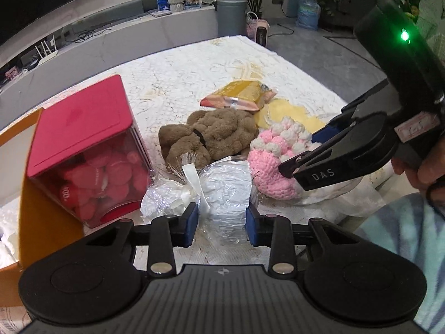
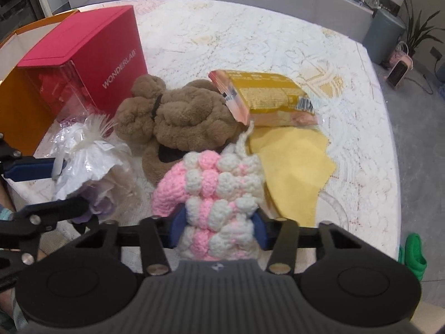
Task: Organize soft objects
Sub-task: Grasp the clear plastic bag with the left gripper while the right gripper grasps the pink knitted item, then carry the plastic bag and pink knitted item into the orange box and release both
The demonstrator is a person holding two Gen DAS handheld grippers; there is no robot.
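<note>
While both tongs reach forward over the lace-covered table (image 2: 347, 128), each closes on a soft thing.
Left tongs (image 1: 222, 224) grip the cellophane bundle (image 1: 222, 186); right tongs (image 2: 218, 229) pinch the pink-and-white crochet piece (image 2: 219, 183); beyond them lies a brown plush toy (image 2: 180, 117).

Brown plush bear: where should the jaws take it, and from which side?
Grip the brown plush bear across its narrow neck at the black collar, coming from above. Other sides look crowded: red box beside it, yellow snack packet leaning on it, pink knit piece in front.
</note>
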